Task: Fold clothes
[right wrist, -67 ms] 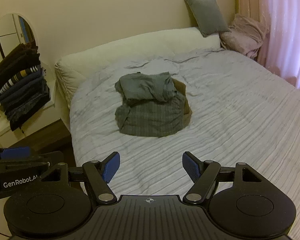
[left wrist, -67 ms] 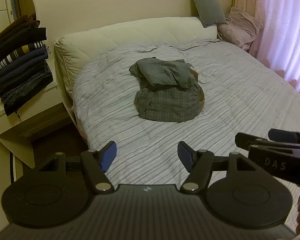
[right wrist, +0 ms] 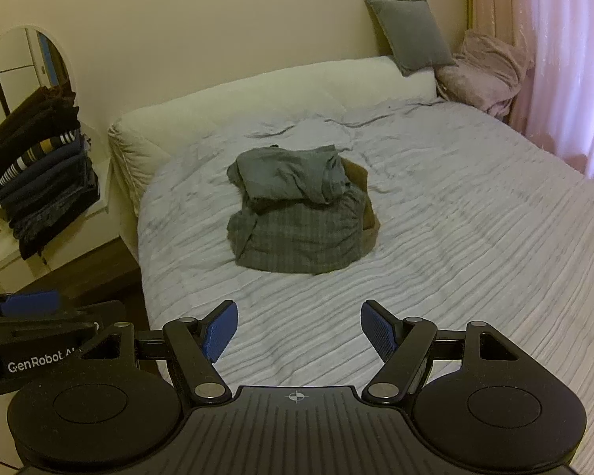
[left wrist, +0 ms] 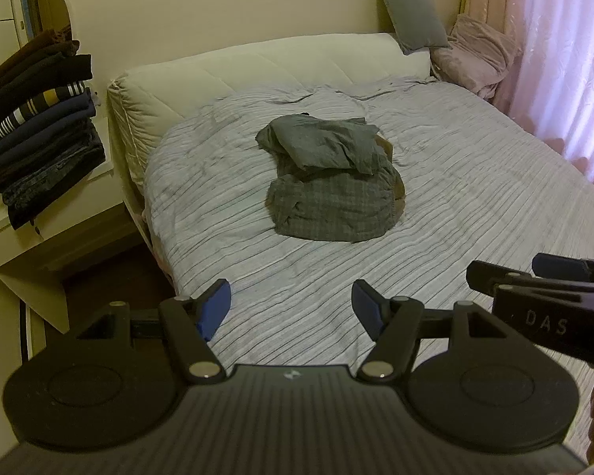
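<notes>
**Both grippers held wide above the bed, clothes heap untouched**

Left wrist view: The left gripper (left wrist: 291, 308) hangs over the near part of the bed (left wrist: 475, 206), pointing down toward it, its blue-padded fingers (left wrist: 214, 308) spread wide with only striped bedding showing between them. The heap of clothes (left wrist: 332, 182) lies in the middle of the bed, well beyond the fingertips: a plain grey garment (left wrist: 320, 144) crumpled on top of a grey checked one, with a brown piece peeking out at the heap's right edge. Right of the left gripper, the right gripper (left wrist: 550, 273) enters side-on from the frame edge. Left of the bed, a stack of folded dark clothes (left wrist: 35, 126) sits on a white side table (left wrist: 39, 229), in front of a round mirror (left wrist: 27, 4). At the head of the bed a grey cushion (left wrist: 412, 12) leans on the wall, with a pinkish blanket (left wrist: 475, 55) bundled beside it and a pink curtain (left wrist: 566, 59) further right.

Right wrist view: The right gripper (right wrist: 299, 330) also hovers over the near end of the bed (right wrist: 475, 237), jaws apart and empty, bare bedding between its pads. The heap of clothes (right wrist: 301, 213) lies ahead of it, well clear. The left gripper (right wrist: 31, 304) shows at the left edge, over the floor beside the bed. The stack of folded dark clothes (right wrist: 39, 174) stands left of the bed.
</notes>
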A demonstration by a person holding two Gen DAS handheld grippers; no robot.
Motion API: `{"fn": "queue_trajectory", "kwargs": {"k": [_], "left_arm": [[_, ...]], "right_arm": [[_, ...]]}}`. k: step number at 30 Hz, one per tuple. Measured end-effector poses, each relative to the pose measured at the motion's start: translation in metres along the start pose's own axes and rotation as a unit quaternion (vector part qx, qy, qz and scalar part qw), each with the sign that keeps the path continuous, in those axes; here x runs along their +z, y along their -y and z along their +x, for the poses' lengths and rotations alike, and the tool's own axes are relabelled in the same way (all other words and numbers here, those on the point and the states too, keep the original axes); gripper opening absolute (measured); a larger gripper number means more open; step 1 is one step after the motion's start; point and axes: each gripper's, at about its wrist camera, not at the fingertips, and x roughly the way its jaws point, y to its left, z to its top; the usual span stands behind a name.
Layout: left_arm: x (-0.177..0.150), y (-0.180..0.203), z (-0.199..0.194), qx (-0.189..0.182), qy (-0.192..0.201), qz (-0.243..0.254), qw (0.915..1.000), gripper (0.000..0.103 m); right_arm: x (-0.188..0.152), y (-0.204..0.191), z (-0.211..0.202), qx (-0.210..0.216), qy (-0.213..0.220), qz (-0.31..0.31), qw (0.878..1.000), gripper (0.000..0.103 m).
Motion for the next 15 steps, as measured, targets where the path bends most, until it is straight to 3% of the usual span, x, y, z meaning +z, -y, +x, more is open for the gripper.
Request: {"fn": "queue_trajectory", "kwargs": {"k": [15], "left_arm": [[0.002, -0.015, -0.007, 0.005, 0.006, -0.016, 0.9998, 0.064]], "right_arm": [[0.004, -0.002, -0.002, 0.002, 0.012, 0.006, 1.0, 0.073]]}}
